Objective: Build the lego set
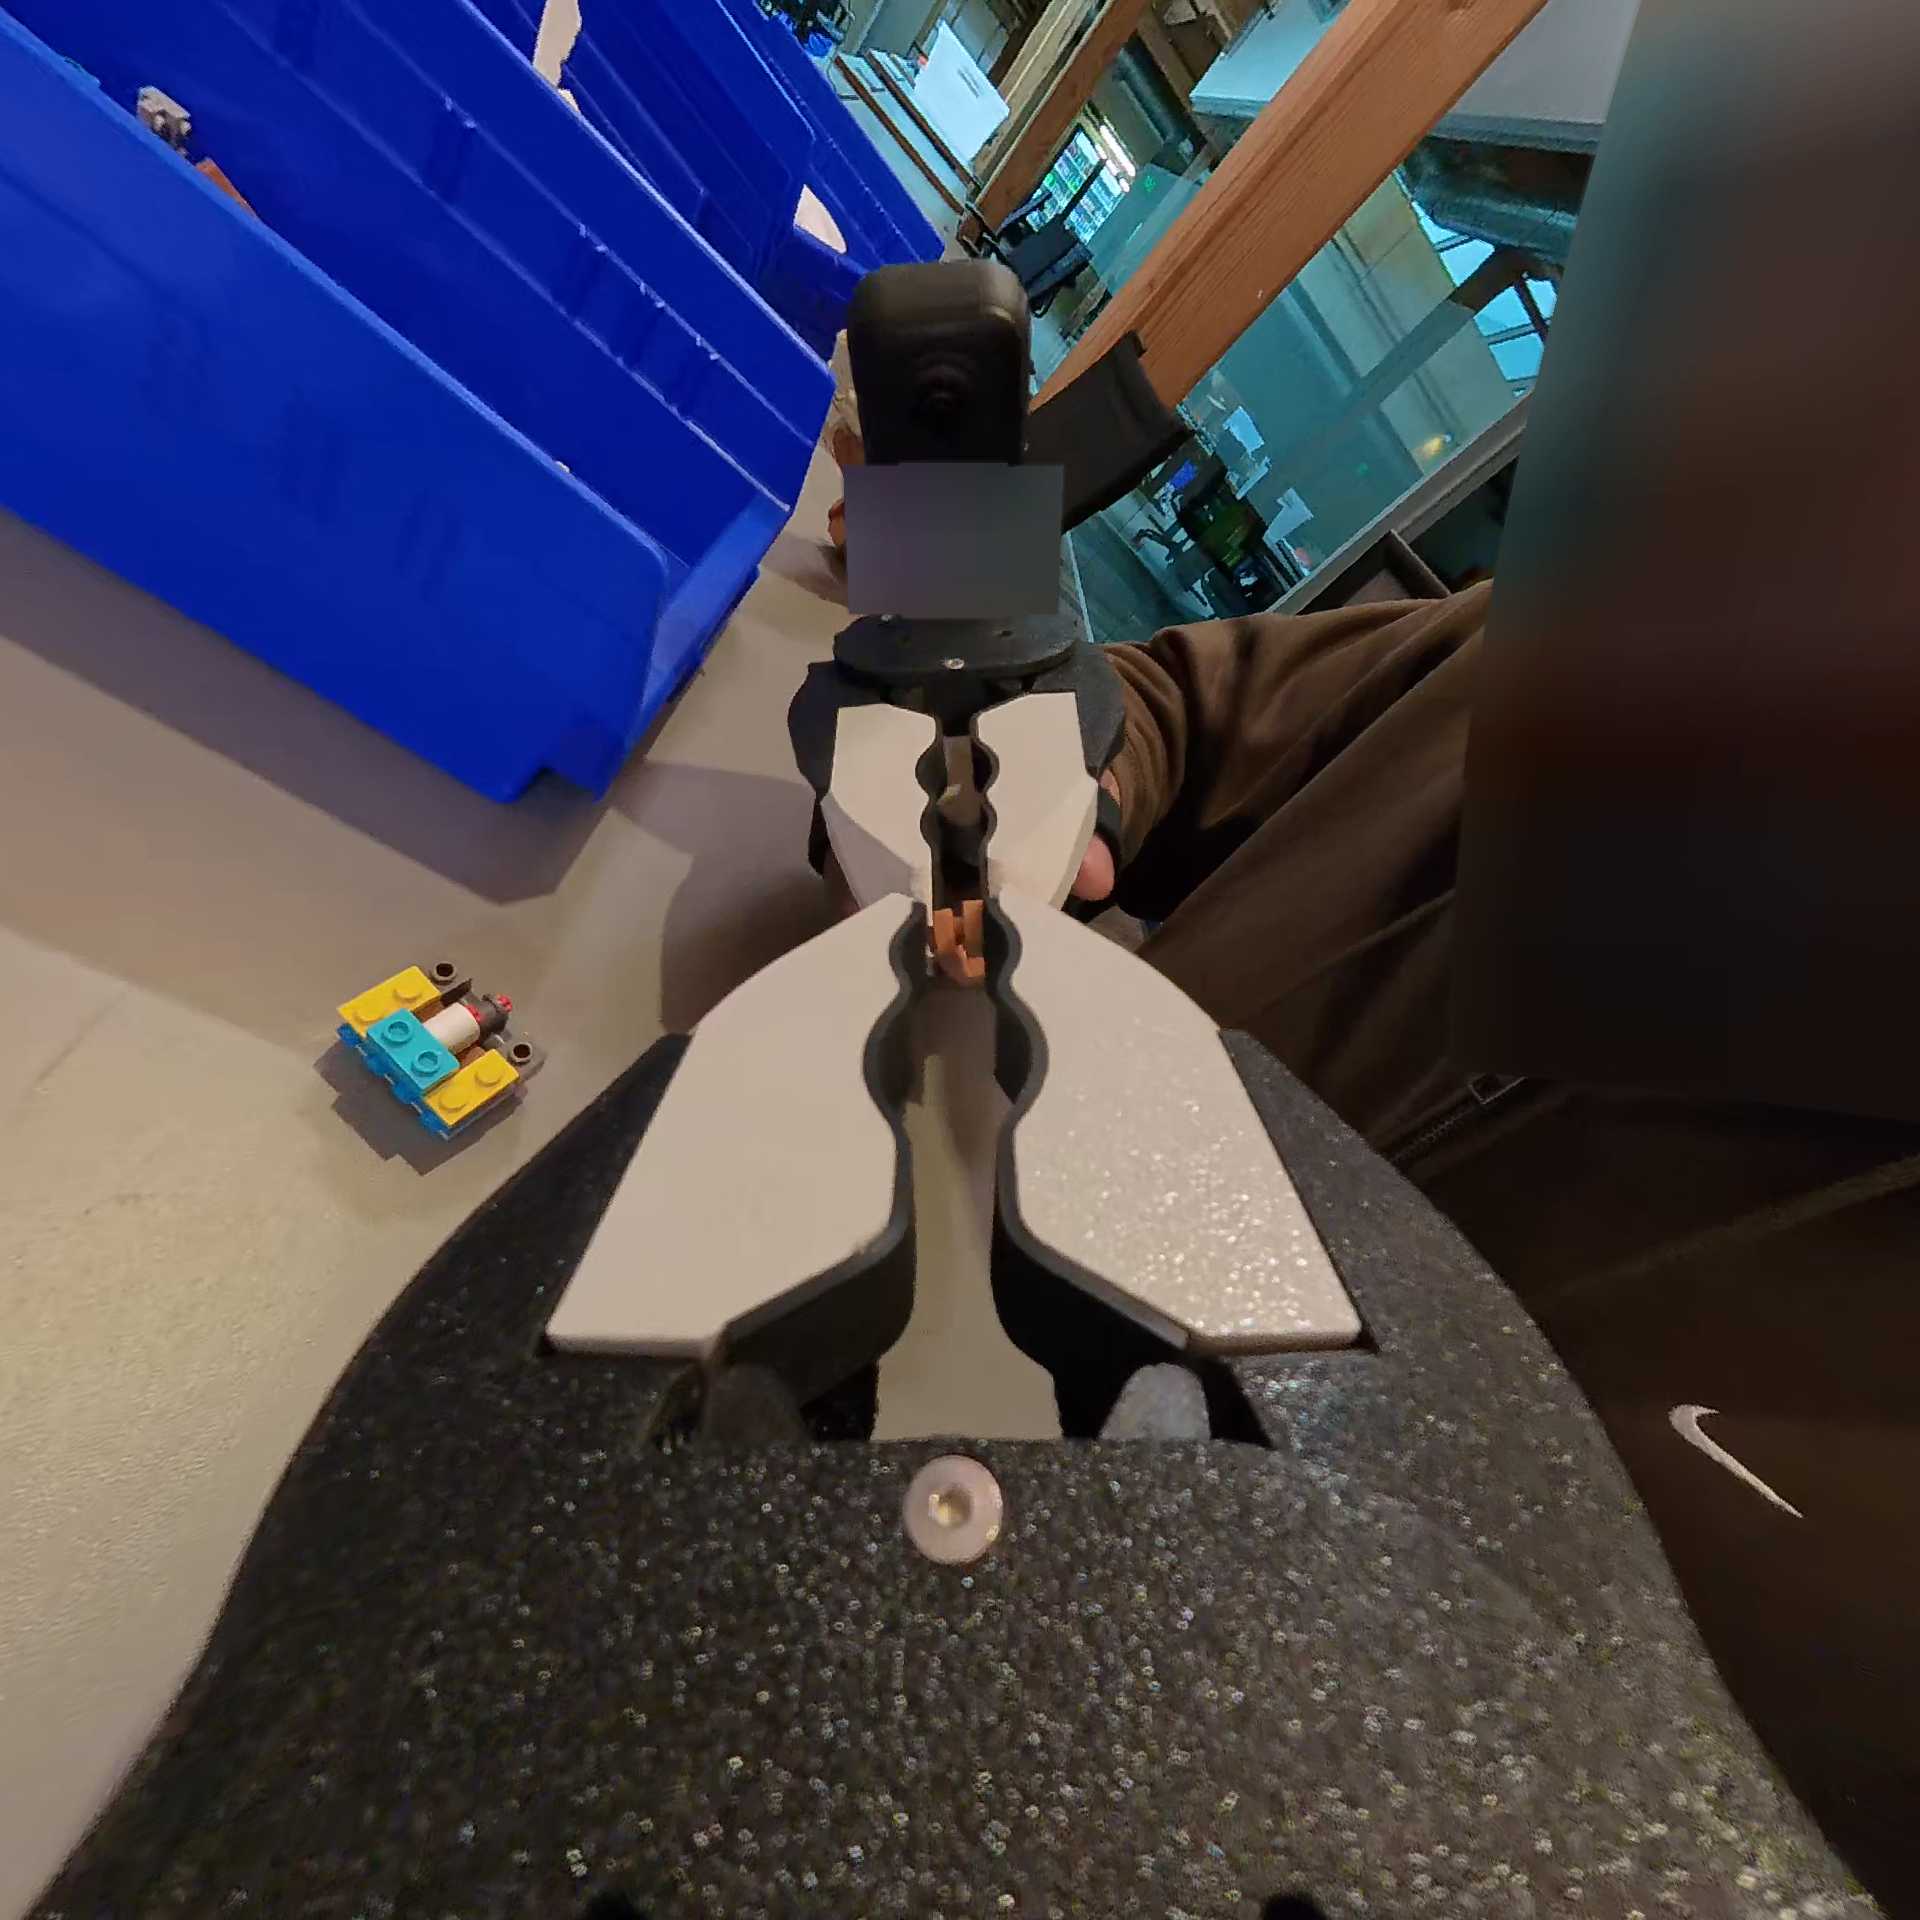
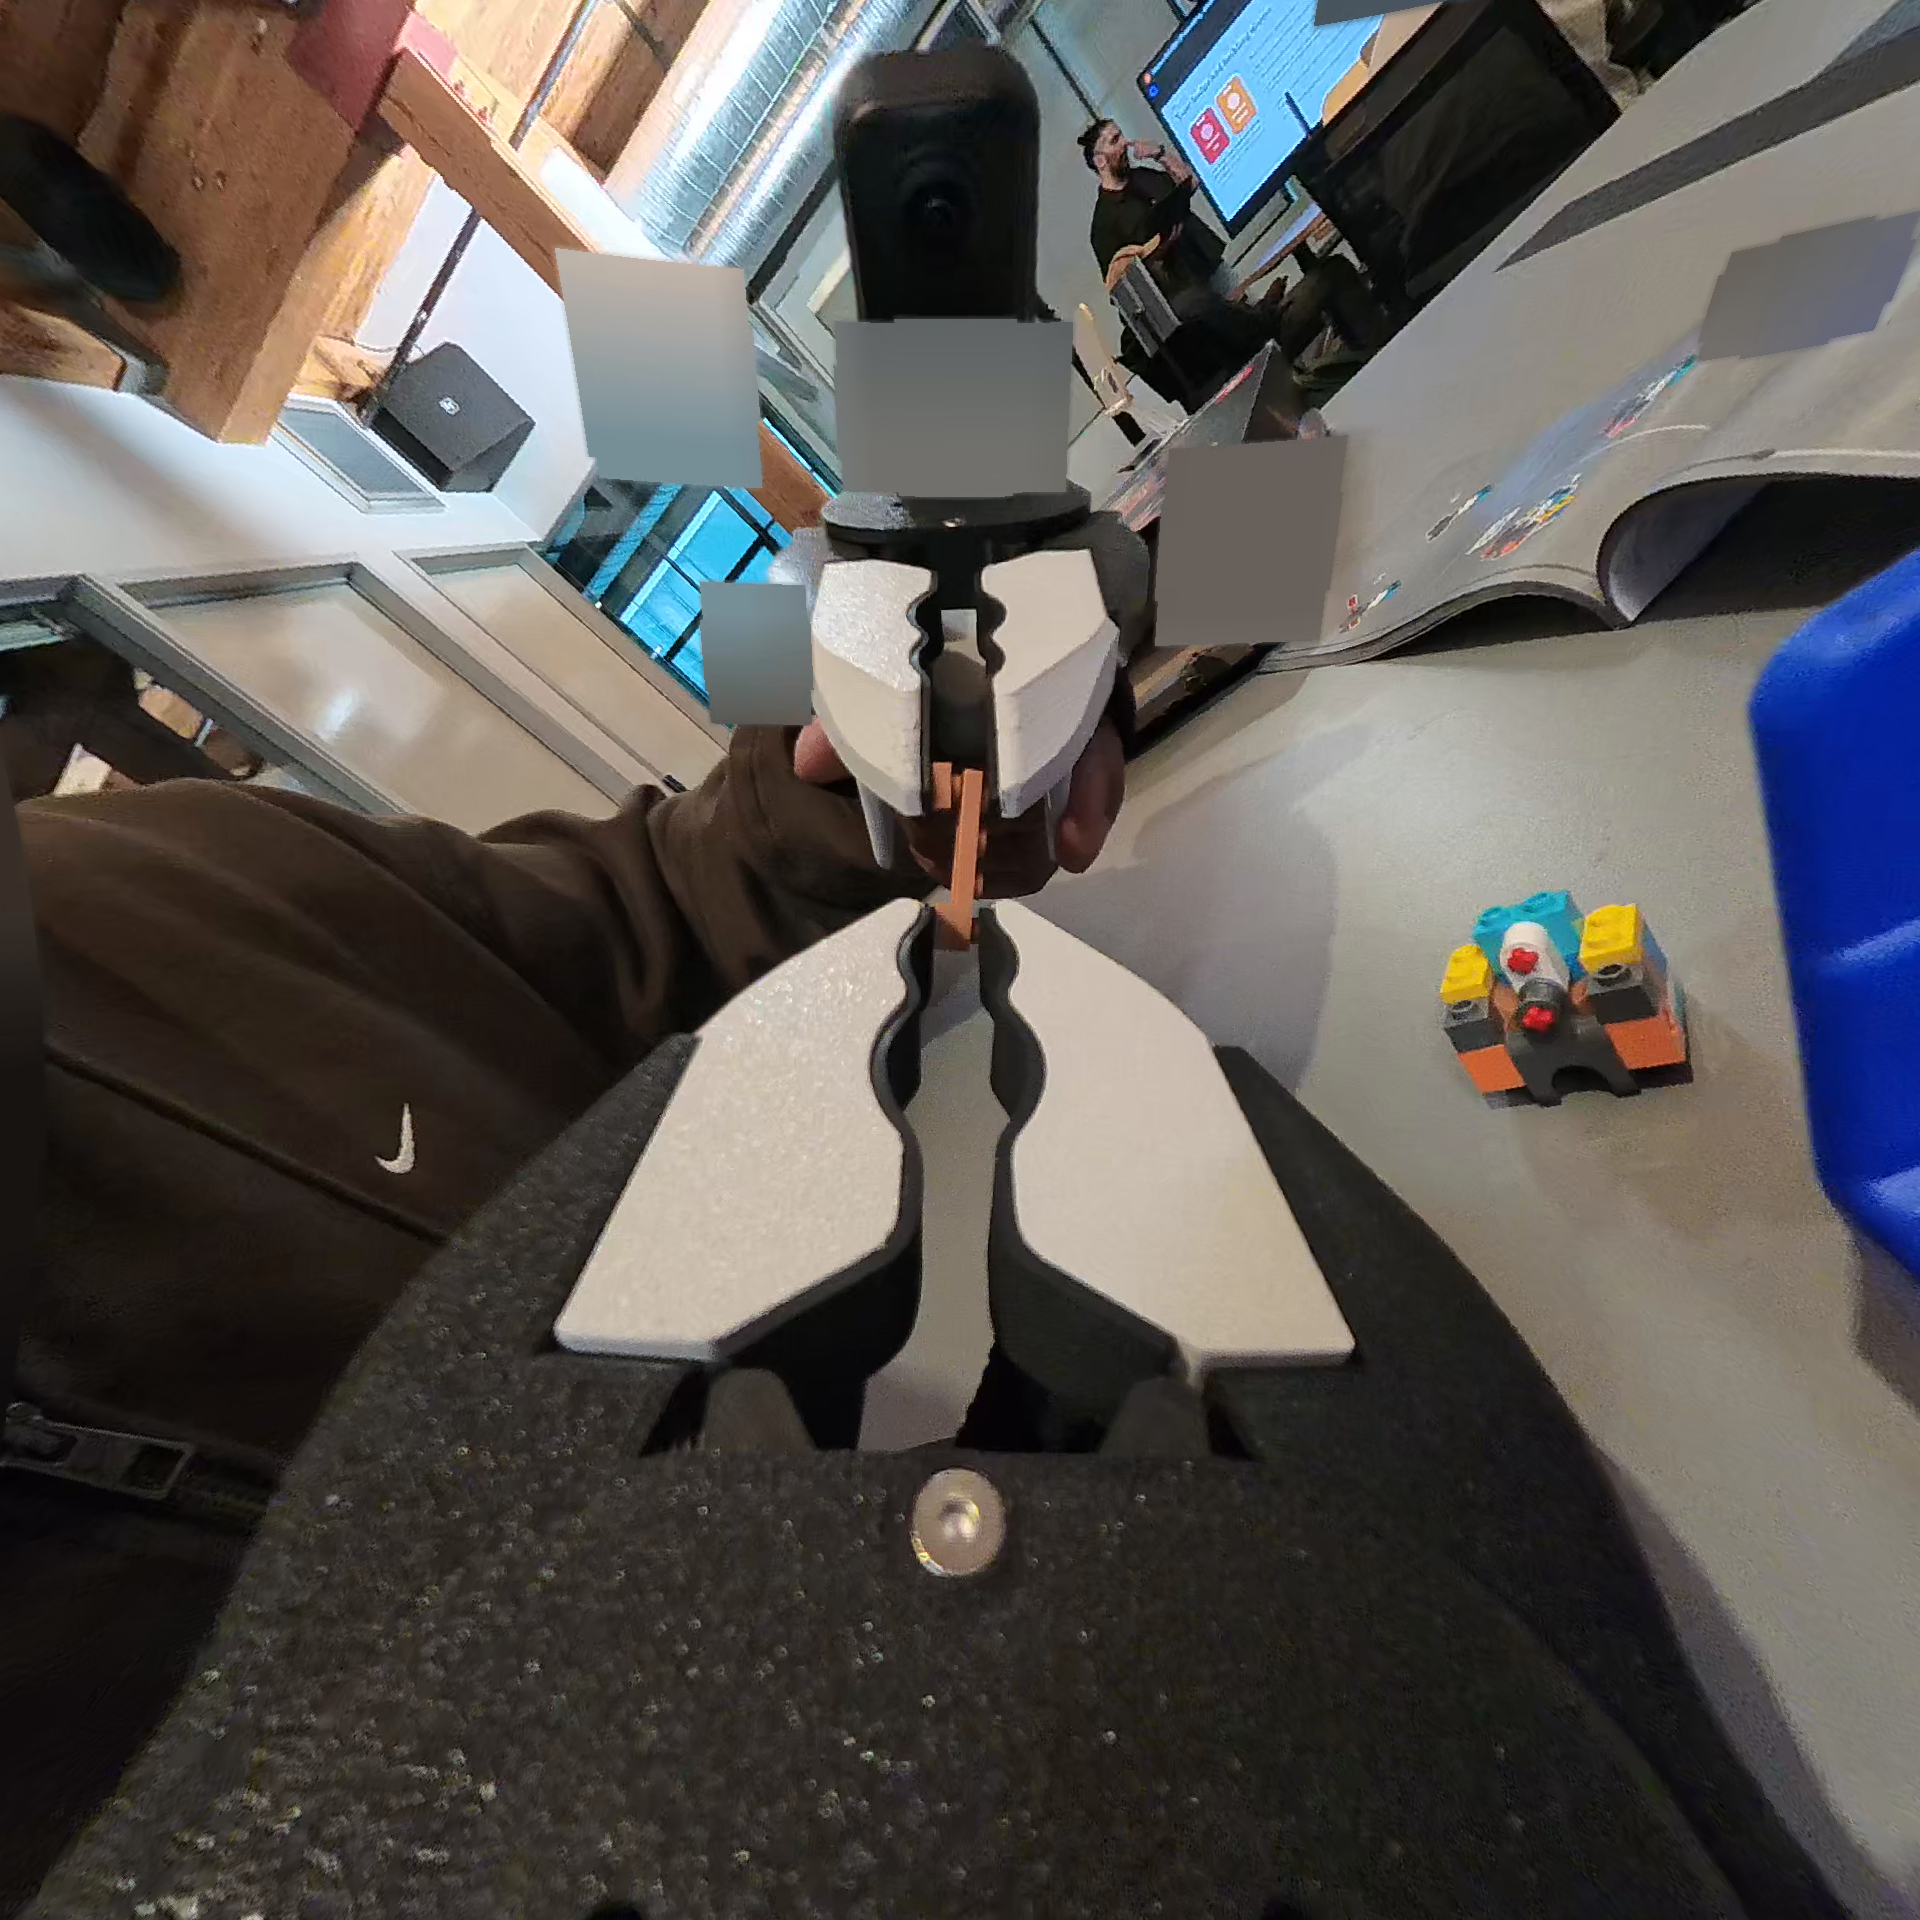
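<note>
Blue bins (image 1: 343,436) at 10 o'clock, open booklet (image 2: 1621,540) at 2. Part-built model (image 1: 431,1049) on table (image 1: 156,1299), 9 o'clock, clear of path. Left gripper (image 1: 954,935) and right gripper (image 2: 958,920) both pinching orange piece (image 2: 964,847), mid-air, dead centre. Likely light, rigid, slippery; grip flat faces.

Both views are bright and mostly sharp. Soft light comes from above, so the small lego model (image 1: 429,1051) casts a faint shadow on the grey table (image 1: 156,1247). The wide lens bends straight lines near the edges. The blue bin (image 2: 1849,935) at the right edge looks blurry.
</note>
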`<state>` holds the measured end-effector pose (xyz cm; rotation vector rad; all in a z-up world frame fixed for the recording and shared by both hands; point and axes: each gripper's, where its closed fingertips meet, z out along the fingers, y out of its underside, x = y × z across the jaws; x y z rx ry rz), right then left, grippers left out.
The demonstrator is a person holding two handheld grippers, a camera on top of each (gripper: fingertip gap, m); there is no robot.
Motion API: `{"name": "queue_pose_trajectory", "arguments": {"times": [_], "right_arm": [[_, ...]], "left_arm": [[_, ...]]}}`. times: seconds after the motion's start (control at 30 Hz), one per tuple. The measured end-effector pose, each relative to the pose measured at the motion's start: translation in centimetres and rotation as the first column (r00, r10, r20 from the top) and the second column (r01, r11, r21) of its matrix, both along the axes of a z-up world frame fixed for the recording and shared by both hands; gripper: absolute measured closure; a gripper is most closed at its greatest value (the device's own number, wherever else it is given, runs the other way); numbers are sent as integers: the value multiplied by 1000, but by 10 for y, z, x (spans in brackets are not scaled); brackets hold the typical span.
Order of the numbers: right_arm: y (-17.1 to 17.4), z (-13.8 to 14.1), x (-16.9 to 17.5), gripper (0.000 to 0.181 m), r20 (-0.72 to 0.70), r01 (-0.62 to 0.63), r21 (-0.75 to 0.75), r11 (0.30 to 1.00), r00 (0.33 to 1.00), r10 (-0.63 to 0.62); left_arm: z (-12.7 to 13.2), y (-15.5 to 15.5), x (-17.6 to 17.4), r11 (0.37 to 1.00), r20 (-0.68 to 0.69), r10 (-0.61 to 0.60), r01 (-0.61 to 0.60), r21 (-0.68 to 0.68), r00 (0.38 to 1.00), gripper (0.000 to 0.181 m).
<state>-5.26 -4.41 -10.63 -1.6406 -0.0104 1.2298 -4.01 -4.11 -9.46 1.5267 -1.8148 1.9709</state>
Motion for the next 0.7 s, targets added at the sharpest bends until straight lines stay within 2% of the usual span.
{"name": "queue_pose_trajectory", "arguments": {"times": [0.17, 0.7], "right_arm": [[0, 1, -1, 173, 64, 14, 27, 1000, 998, -15], [-1, 6, 0, 173, 71, 43, 64, 997, 996, -48]], "left_arm": [[0, 0, -1, 1000, -9, -9, 9, 6, 1000, 171], [4, -4, -2, 999, 30, -18, 17, 49, 999, 171]]}}
